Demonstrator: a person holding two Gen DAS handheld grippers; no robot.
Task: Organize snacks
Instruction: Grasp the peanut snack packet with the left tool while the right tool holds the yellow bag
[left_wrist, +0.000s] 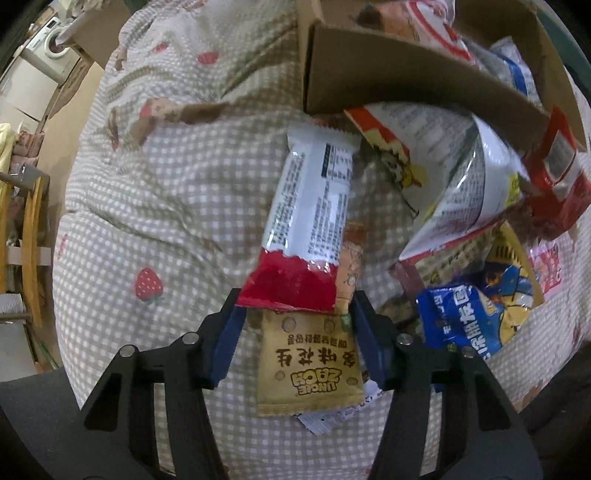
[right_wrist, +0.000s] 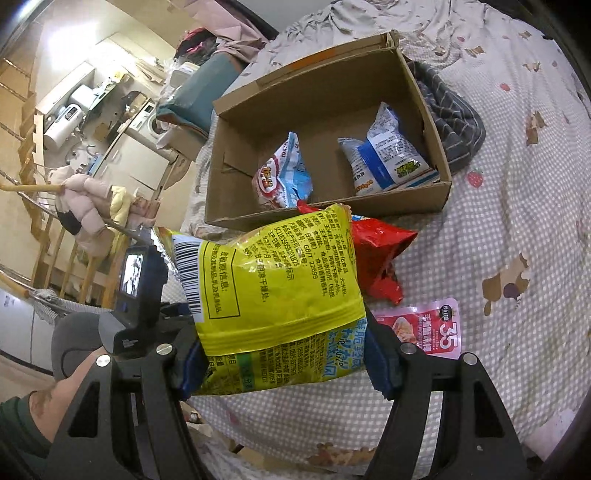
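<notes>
Two grippers over the checked bedspread (left_wrist: 155, 206): right gripper (right_wrist: 284, 350) pinching a yellow snack bag (right_wrist: 273, 295) near the cardboard box (right_wrist: 332, 210), left gripper (left_wrist: 295, 325) straddling a tan peanut packet (left_wrist: 306, 365), jaws not visibly pressing.

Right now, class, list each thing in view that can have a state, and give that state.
Brown cardboard box: open, two packets inside.
Yellow crinkly snack bag: gripped in right tongs, lifted.
Red-and-white long wrapper: between left tongs, lying on the pile.
Red foil bag: lying crumpled on the checked bedcover.
</notes>
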